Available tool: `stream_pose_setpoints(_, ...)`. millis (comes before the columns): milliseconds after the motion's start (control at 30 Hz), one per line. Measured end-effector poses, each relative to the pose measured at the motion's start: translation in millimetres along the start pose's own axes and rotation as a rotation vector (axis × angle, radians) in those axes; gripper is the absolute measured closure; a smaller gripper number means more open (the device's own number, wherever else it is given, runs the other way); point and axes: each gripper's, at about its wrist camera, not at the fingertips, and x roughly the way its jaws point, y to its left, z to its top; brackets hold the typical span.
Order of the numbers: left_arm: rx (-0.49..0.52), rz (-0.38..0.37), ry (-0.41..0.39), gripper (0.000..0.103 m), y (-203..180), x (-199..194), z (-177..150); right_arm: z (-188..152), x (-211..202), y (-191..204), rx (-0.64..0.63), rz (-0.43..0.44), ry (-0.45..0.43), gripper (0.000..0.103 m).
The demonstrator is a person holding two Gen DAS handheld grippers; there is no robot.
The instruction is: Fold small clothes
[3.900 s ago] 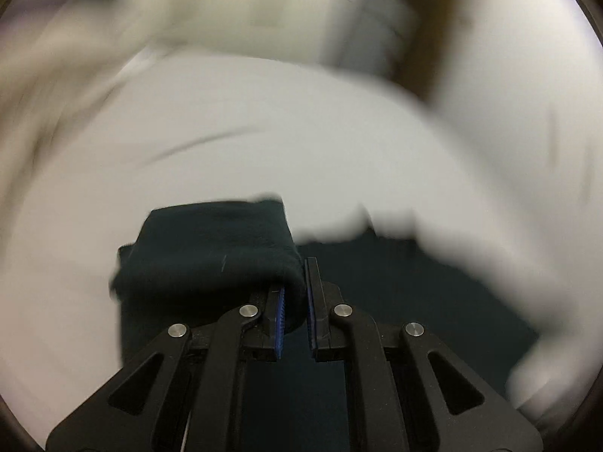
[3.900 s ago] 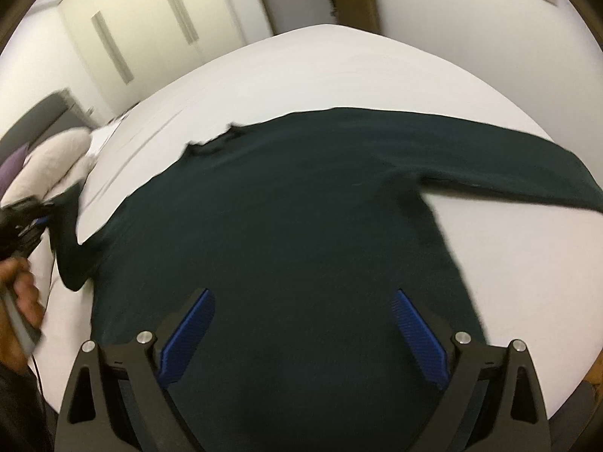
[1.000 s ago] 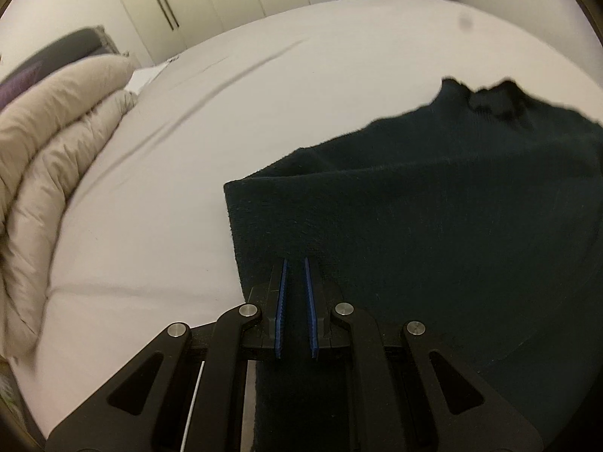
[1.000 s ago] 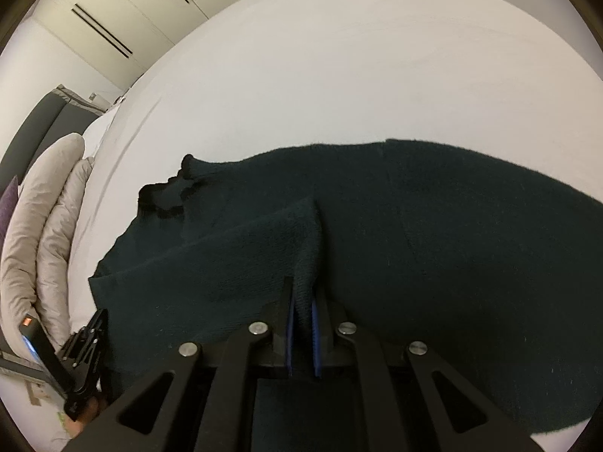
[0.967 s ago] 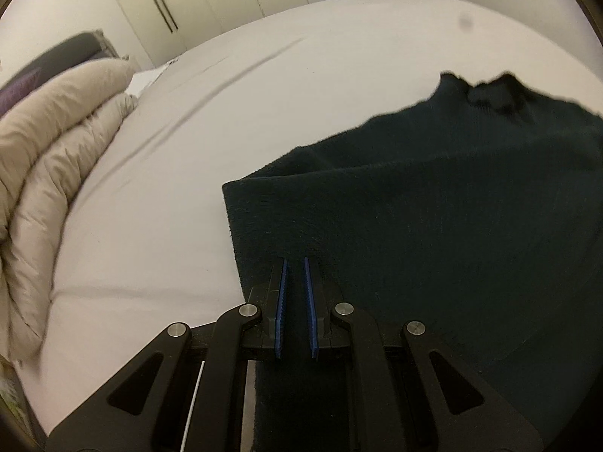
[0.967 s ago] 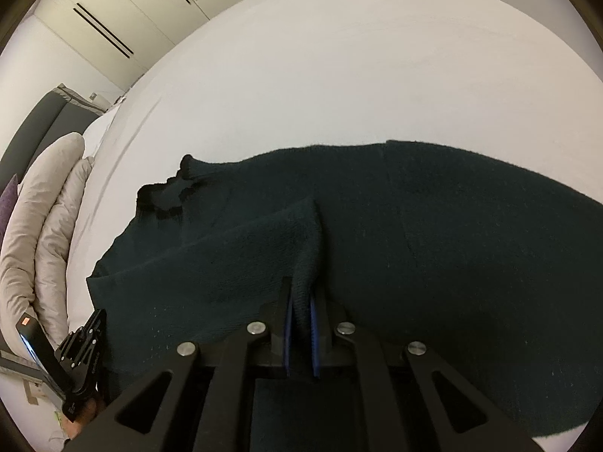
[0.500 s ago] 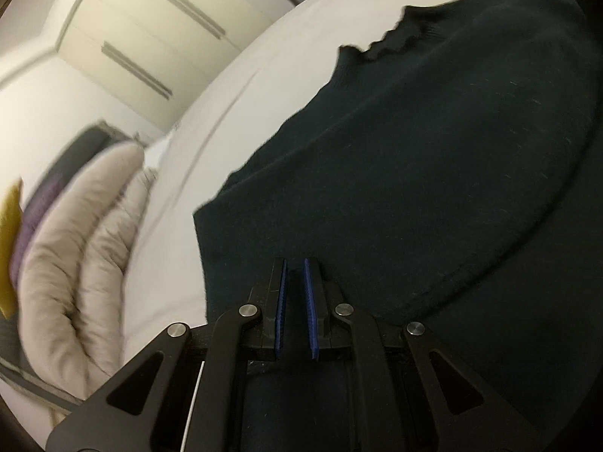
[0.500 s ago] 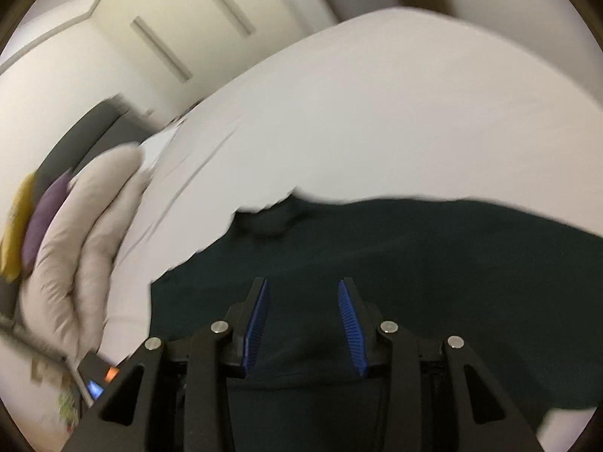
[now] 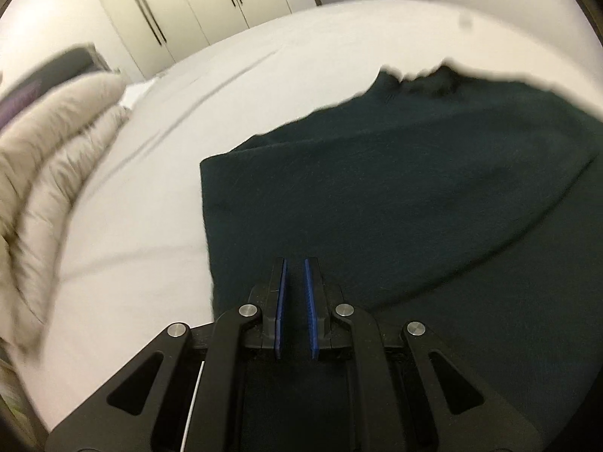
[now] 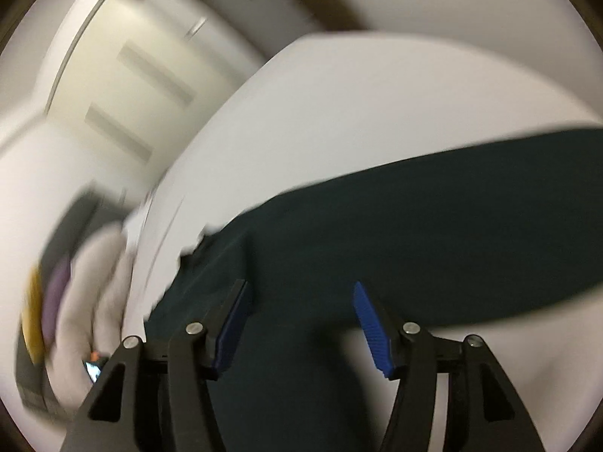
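A dark green sweater (image 9: 414, 207) lies spread on the white bed (image 9: 264, 86), its collar (image 9: 426, 79) at the far side and one side folded inward with a straight left edge. My left gripper (image 9: 294, 263) sits low on that folded part, pads nearly together with dark cloth between them. In the blurred right wrist view the sweater (image 10: 414, 233) stretches across the bed (image 10: 358, 113). My right gripper (image 10: 299, 284) hovers above it, its jaws opening, with nothing pinched between the blue pads (image 10: 371, 324).
A beige duvet (image 9: 49, 143) is bunched along the bed's left side, with cushions (image 10: 49, 301) beyond it. Cream wardrobe doors (image 9: 211, 7) stand behind the bed. Bare white sheet surrounds the sweater.
My right gripper has let go of the sleeve fold it was pinching, opened wide and swung away fast. My left gripper stays shut on the sweater, tilting briefly and coming back.
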Motion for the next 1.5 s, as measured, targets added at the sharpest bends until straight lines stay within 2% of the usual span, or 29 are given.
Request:
stream_pose_setpoints(133,-0.123,-0.138,-0.042,0.094,3,-32,-2,7,-71,-115,0.327,-0.05,-0.125,0.041)
stream_pose_setpoints(167,-0.143,-0.168,-0.041,0.094,4,-36,-2,5,-84,-138,0.399,-0.024,-0.157,0.051)
stream_pose_setpoints(200,-0.16,-0.2,-0.037,0.094,0,-40,-2,4,-93,-154,0.457,0.019,-0.177,0.055)
stream_pose_setpoints(267,-0.175,-0.266,-0.033,0.094,-17,-49,-3,5,-103,-171,0.52,0.049,-0.211,0.055)
stream_pose_setpoints(300,-0.178,-0.283,-0.032,0.094,-39,-62,-11,6,-103,-174,0.538,0.056,-0.223,0.055)
stream_pose_setpoints(333,-0.182,-0.305,-0.024,0.094,-46,-66,-10,9,-100,-176,0.563,0.07,-0.231,0.054)
stream_pose_setpoints(567,-0.205,-0.43,0.01,0.094,-77,-82,-11,35,-69,-165,0.602,0.073,-0.258,0.052)
stream_pose_setpoints(700,-0.254,-0.462,0.025,0.094,-75,-78,-9,38,-58,-164,0.694,0.116,-0.303,0.052)
stream_pose_setpoints(833,-0.273,-0.474,0.034,0.094,-67,-70,-10,28,-81,-184,0.798,0.167,-0.395,0.054)
stream_pose_setpoints(900,-0.279,-0.479,0.039,0.094,-64,-69,-11,22,-85,-183,0.83,0.112,-0.393,0.059)
stream_pose_setpoints(1000,-0.291,-0.488,0.052,0.094,-61,-64,-14,34,-85,-174,0.744,-0.033,-0.319,0.07)
stream_pose_setpoints(1067,-0.3,-0.491,0.053,0.094,-58,-63,-16,42,-85,-171,0.741,-0.072,-0.307,0.07)
stream_pose_setpoints(1167,-0.311,-0.499,0.052,0.094,-57,-63,-18,56,-78,-169,0.737,-0.072,-0.314,0.059)
stream_pose_setpoints(1300,-0.308,-0.5,0.053,0.094,-56,-61,-19,56,-77,-177,0.775,-0.005,-0.382,0.059)
stream_pose_setpoints(1333,-0.312,-0.5,0.053,0.094,-55,-61,-19,49,-75,-178,0.772,-0.001,-0.393,0.061)
stream_pose_setpoints(1433,-0.324,-0.5,0.061,0.094,-52,-55,-19,43,-71,-186,0.77,-0.004,-0.419,0.08)
stream_pose_setpoints(1500,-0.333,-0.504,0.065,0.094,-50,-53,-20,39,-74,-190,0.755,-0.001,-0.427,0.088)
